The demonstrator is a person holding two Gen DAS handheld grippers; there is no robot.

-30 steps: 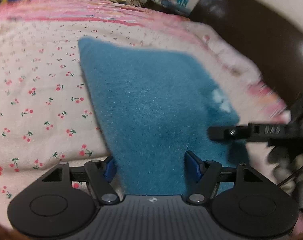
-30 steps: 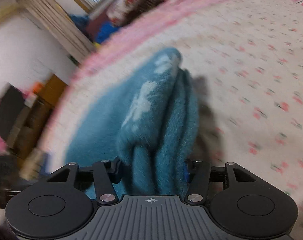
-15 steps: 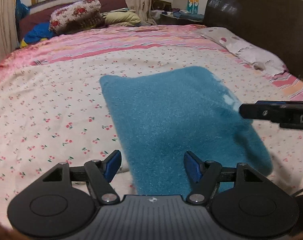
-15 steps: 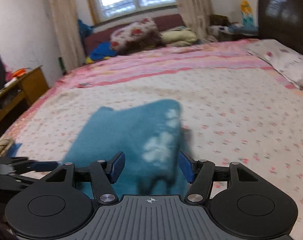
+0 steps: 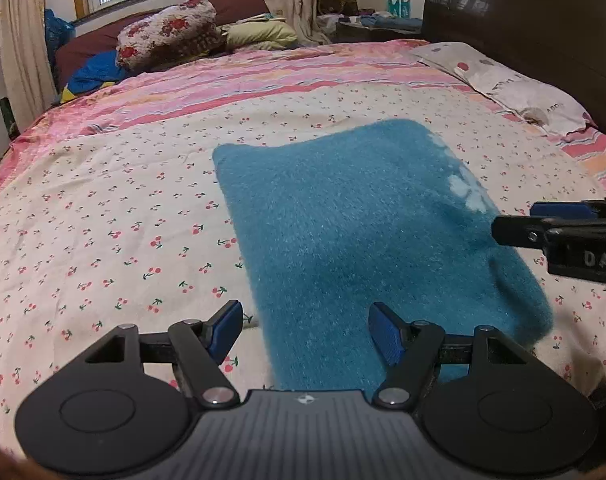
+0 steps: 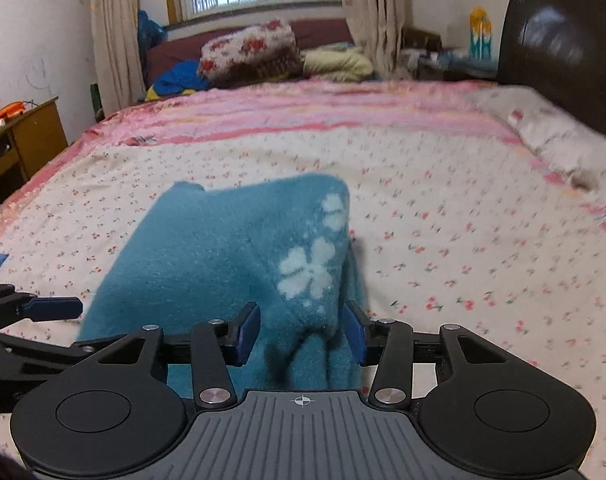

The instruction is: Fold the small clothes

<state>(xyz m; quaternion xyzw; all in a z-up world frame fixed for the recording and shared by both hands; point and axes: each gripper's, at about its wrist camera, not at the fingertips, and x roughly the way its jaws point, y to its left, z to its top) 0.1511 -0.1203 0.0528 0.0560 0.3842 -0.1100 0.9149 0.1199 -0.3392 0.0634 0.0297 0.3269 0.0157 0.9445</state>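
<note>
Left wrist view: teal fuzzy garment point(image 5: 367, 240) flat on the bed point(image 5: 103, 220), folded into a long rectangle. Long axis from just below the camera away toward the pillow point(image 5: 515, 84) and headboard, slanting a little to the left at the far end. Plush, evenly teal, pale flower marks along the right edge. Left gripper point(image 5: 305, 332) above the near end, jaws wide, pads clear of the cloth, nothing held. Right gripper point(image 5: 515, 220) in from the right, over the garment's right edge.

Right wrist view: same garment point(image 6: 223, 260) on the cherry-print sheet, long axis away from the camera toward the window. Right edge thick and layered, with a whitish flower motif point(image 6: 307, 268). Right gripper point(image 6: 301, 332) with jaws closing, half apart, the bunched near edge between them; pads just beside the cloth, not pressing it. Left gripper point(image 6: 51, 308) at the left edge, beside the garment.
</note>
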